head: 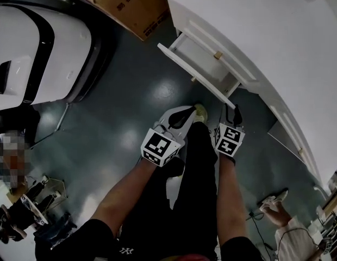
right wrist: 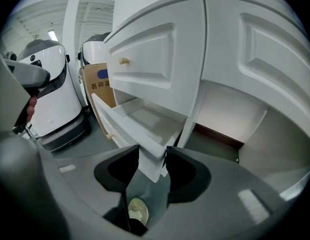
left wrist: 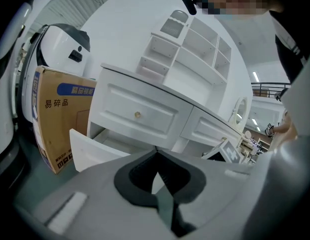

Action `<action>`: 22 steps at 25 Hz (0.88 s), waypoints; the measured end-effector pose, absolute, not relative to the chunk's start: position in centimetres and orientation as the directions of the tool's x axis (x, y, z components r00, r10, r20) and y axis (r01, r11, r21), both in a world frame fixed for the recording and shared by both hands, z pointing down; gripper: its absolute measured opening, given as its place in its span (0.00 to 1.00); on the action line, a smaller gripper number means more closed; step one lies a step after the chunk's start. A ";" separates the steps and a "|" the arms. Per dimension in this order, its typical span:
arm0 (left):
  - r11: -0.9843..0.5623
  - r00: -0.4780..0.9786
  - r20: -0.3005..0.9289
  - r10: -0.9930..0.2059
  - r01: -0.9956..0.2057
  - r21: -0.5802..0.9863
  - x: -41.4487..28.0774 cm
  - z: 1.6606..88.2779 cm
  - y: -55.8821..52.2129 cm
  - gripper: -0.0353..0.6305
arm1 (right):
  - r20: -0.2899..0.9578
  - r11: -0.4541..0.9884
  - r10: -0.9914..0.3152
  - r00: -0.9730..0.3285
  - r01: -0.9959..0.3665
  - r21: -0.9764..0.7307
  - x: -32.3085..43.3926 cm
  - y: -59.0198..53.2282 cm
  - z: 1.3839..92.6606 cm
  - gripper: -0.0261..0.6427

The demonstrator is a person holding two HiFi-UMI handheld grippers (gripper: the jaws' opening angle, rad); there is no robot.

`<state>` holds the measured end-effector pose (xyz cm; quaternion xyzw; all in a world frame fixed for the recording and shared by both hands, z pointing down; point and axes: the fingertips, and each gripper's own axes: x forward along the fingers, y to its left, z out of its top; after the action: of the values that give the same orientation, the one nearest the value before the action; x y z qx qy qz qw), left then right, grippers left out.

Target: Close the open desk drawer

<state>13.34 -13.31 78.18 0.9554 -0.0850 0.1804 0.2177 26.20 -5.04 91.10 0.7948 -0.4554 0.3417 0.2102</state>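
Note:
The white desk (head: 266, 31) has its lower drawer (head: 204, 56) pulled out, the drawer front (head: 193, 72) facing me. My right gripper (head: 232, 113) is at the near right end of that front. In the right gripper view the front's corner (right wrist: 151, 159) fills the narrow gap of the right gripper (right wrist: 152, 151), both jaws against it. My left gripper (head: 185, 115) hangs a little left of it, short of the drawer, shut and empty. The left gripper (left wrist: 156, 150) looks at the open drawer (left wrist: 95, 151) from below.
A brown cardboard box (head: 138, 7) stands left of the desk, and a large white machine (head: 38, 48) further left. My shoe (head: 200, 112) is on the grey floor below the grippers. Another person's arm (head: 282, 222) shows at bottom right. The closed upper drawer has a small knob (right wrist: 124, 61).

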 end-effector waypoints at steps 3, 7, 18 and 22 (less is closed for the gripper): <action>-0.891 0.923 0.376 -0.082 -0.237 0.387 14.5 78.6 -13.9 0.05 | 0.724 -0.535 -0.585 0.366 -0.845 -0.006 27.6 -5.4 91.5 0.36; -0.893 0.925 0.373 -0.075 -0.229 0.387 15.9 79.1 -14.4 0.05 | 0.709 -0.569 -0.599 0.373 -0.821 -0.048 29.2 -5.9 91.9 0.38; -0.890 0.931 0.358 -0.076 -0.225 0.397 18.4 79.2 -15.3 0.05 | 0.687 -0.614 -0.599 0.412 -0.787 -0.063 33.2 -7.3 92.0 0.38; -0.891 0.931 0.356 -0.077 -0.224 0.394 19.0 79.3 -15.6 0.05 | 0.680 -0.625 -0.600 0.422 -0.777 -0.069 34.4 -7.8 92.2 0.38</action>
<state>19.01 -15.58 79.34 0.9579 -0.0787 0.1677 0.2194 34.37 -7.84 92.20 0.8334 -0.4131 0.3438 0.1289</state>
